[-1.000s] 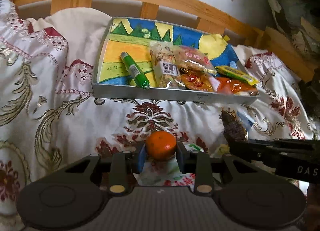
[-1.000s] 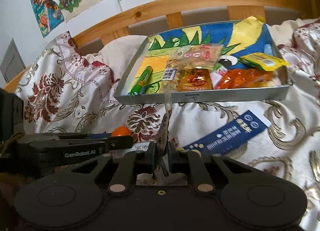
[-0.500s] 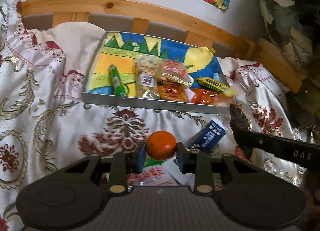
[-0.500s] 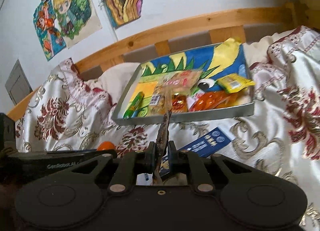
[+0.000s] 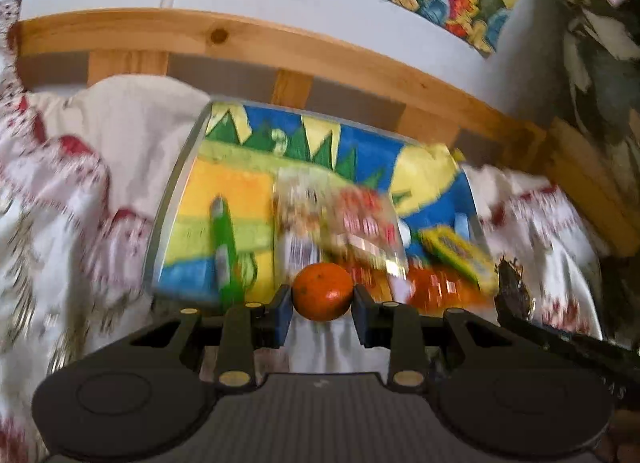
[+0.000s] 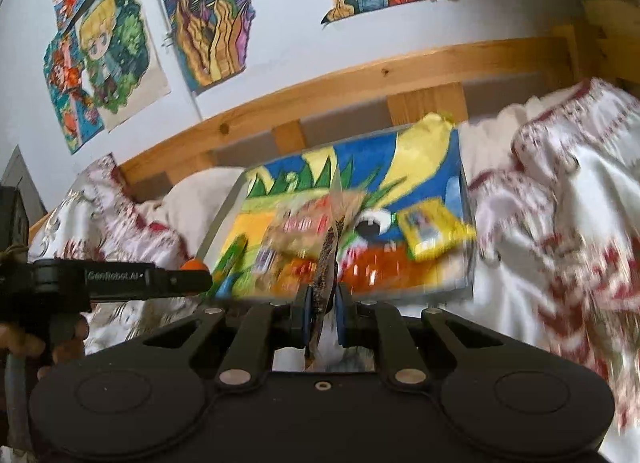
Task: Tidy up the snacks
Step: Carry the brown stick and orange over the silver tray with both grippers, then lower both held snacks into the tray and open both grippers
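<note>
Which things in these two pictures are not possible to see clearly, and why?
- Snack labels in the tray: motion blur, both views.
- Dark packet in the right gripper: seen edge-on, its face hidden.
- Orange in the left gripper: in the right view, mostly hidden behind that gripper's finger.
- Bed under both grippers: hidden by their bodies.

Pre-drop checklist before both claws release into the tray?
1. Left claw gripping orange: ok.
2. Right claw pinching dark flat packet: ok.
3. Tray ahead of both claws: ok.
4. Free spot in tray, yellow-orange area left of green tube: ok.
5. Claws actually above the tray, not short of it: cannot tell, frames blurred.
6. Claws apart from each other: ok.
</note>
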A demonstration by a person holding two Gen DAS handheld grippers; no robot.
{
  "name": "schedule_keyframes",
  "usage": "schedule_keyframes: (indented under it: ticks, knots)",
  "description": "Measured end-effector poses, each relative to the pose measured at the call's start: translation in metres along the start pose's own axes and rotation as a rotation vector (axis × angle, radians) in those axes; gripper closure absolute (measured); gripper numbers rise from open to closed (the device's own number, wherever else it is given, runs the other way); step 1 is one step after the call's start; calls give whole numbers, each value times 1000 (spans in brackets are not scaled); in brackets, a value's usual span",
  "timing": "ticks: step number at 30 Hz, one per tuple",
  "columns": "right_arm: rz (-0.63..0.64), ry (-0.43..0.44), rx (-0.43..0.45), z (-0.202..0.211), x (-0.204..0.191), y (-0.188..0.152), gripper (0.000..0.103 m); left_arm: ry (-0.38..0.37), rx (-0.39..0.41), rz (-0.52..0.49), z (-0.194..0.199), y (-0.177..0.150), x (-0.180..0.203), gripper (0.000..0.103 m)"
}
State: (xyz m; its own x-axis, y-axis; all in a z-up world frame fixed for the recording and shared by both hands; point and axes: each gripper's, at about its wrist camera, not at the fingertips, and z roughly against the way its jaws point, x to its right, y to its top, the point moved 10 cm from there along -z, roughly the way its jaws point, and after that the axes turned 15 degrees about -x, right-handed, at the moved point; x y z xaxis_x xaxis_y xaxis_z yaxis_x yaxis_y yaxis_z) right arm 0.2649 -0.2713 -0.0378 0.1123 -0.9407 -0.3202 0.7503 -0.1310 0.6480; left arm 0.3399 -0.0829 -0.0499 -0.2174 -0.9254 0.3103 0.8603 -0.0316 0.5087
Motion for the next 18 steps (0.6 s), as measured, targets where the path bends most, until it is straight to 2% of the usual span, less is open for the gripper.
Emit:
schedule_keyframes:
  ticks: [5, 9, 13, 18]
  knots:
    - [33, -28, 6, -31, 4, 45, 90, 44, 9, 13, -26, 41, -20, 68]
    - [45, -58, -14, -62, 12, 69, 90, 71, 13, 33, -46, 59, -35, 68]
    - [44, -93, -45, -90, 21, 77, 90, 103, 0, 28, -65, 67, -45, 68]
    - [24, -97, -71, -104, 27, 72, 90, 120, -18, 39, -81, 65, -53, 68]
